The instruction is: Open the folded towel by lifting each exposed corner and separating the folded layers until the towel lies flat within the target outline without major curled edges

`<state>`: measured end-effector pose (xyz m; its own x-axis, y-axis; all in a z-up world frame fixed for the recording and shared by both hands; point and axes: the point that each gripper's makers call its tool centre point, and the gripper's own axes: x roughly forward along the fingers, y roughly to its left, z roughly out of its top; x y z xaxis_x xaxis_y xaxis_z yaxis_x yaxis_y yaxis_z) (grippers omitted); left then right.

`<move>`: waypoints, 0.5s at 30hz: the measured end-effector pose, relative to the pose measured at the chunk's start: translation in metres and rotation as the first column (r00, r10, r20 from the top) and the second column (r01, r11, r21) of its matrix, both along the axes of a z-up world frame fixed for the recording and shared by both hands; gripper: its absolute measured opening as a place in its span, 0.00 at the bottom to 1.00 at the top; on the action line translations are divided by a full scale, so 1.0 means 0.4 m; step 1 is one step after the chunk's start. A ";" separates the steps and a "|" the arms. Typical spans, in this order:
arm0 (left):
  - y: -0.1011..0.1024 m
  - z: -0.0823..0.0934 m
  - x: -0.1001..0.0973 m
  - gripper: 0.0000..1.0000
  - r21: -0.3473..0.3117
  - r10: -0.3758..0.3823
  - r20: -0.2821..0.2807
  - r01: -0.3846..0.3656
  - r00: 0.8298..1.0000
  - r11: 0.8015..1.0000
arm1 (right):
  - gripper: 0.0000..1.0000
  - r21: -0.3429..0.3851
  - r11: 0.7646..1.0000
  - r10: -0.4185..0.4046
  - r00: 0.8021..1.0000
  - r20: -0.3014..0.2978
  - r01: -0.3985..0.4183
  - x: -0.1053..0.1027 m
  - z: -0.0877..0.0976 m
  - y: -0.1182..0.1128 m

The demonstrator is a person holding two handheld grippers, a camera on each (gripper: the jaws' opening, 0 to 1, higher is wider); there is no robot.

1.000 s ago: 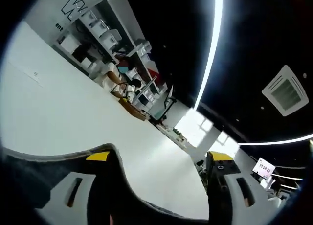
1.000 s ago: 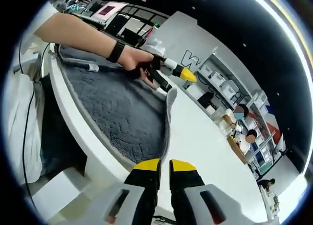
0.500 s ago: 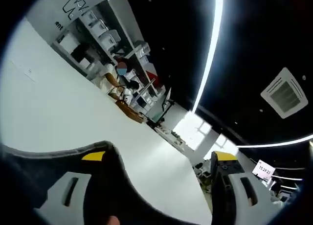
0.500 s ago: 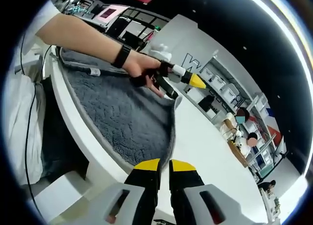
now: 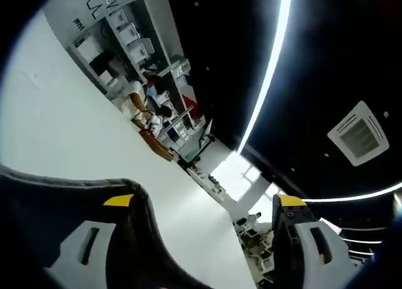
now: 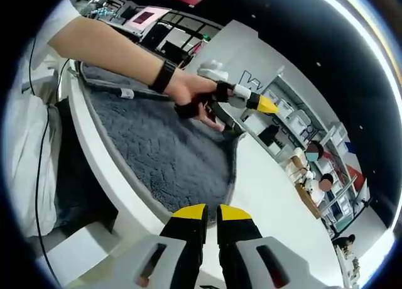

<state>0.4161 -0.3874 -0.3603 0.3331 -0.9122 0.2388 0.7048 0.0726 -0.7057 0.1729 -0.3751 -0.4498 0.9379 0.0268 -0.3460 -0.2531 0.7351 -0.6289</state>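
The towel (image 6: 163, 157) is one gray, fuzzy cloth. It lies on the white table (image 6: 276, 201), near the table's edge. In the right gripper view it now covers more of the table than it did a second ago. Its far edge has moved farther out, toward the middle of the table. That means the folded part is being pulled open.

The left gripper (image 6: 242, 103) is the one doing the pulling. A hand (image 6: 191, 94) holds it over the far end of the towel. It has moved along with the far edge as that edge goes out. Its yellow tip points away, and I cannot tell from this side whether it pinches the cloth. In the left gripper view its two jaws stand wide apart with nothing between them, and a dark band lies across the bottom by the left jaw. That may be the towel.

The right gripper (image 6: 210, 213) has its two yellow tips pressed together. It holds nothing. It waits just past the near edge of the towel.

I think the towel is mostly open now, but the far edge curls up a bit and needs to be laid flat.

I count one towel, one table, two grippers and one hand.
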 end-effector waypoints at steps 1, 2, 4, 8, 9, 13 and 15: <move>-0.001 0.009 -0.002 0.87 -0.033 -0.002 -0.010 0.002 1.000 0.999 | 0.00 0.000 1.000 0.001 1.000 -0.001 -0.001 0.000 -0.001 0.001; -0.002 0.005 -0.010 0.87 -0.031 -0.009 -0.016 0.009 1.000 0.999 | 0.00 0.000 1.000 0.002 1.000 -0.002 -0.002 0.001 -0.001 0.002; -0.008 -0.004 -0.012 0.87 -0.007 -0.017 -0.013 0.017 1.000 1.000 | 0.00 -0.003 1.000 0.005 1.000 0.000 -0.005 0.002 -0.001 0.004; -0.016 -0.023 -0.009 0.88 0.035 -0.021 -0.007 0.021 1.000 0.999 | 0.01 -0.007 1.000 0.006 1.000 -0.011 -0.006 0.004 -0.008 0.005; -0.018 -0.027 -0.006 0.89 0.043 -0.025 -0.014 0.025 1.000 0.999 | 0.01 -0.009 1.000 0.004 1.000 -0.013 -0.004 0.005 -0.009 0.005; -0.022 -0.049 -0.005 0.90 0.075 -0.028 -0.029 0.030 0.999 0.997 | 0.00 -0.011 1.000 0.005 1.000 -0.008 -0.005 0.004 -0.006 0.005; -0.024 -0.052 -0.009 0.85 0.081 -0.028 -0.022 0.029 0.999 0.996 | 0.00 -0.008 1.000 0.007 1.000 -0.008 -0.007 0.003 -0.005 0.006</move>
<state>0.4127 -0.3969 -0.3811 0.3107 -0.9375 0.1568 0.6924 0.1103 -0.7130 0.1743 -0.3728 -0.4517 0.9350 0.0311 -0.3533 -0.2633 0.7283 -0.6327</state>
